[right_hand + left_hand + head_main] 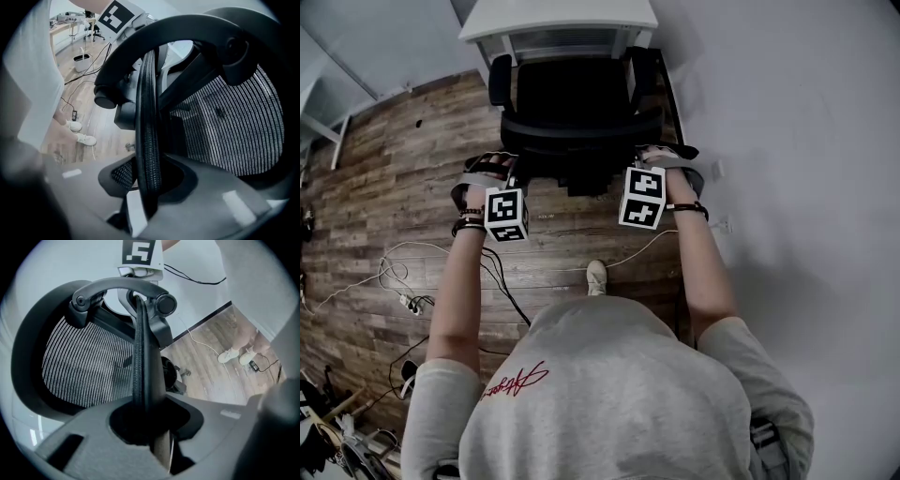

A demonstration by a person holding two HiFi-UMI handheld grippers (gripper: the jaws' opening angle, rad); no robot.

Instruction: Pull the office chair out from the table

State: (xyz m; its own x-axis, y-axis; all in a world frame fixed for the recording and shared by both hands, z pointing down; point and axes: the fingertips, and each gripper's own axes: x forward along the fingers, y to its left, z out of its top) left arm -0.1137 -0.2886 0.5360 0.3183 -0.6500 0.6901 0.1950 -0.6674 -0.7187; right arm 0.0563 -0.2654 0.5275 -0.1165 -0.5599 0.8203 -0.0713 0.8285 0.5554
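Note:
A black office chair (572,98) with a mesh back stands on the wood floor, its seat toward the white table (558,21) at the top of the head view. My left gripper (506,173) is shut on the left end of the backrest's top rim (572,141). My right gripper (647,159) is shut on the right end. In the left gripper view the backrest's padded edge (142,357) runs straight down into my left gripper (150,425). The right gripper view shows the same edge (147,126) pinched in my right gripper (147,190).
A pale wall (787,141) runs close along the chair's right side. Cables (487,272) and a power strip (412,303) lie on the floor at the left, behind the chair. The person's shoe (596,277) stands just behind the chair.

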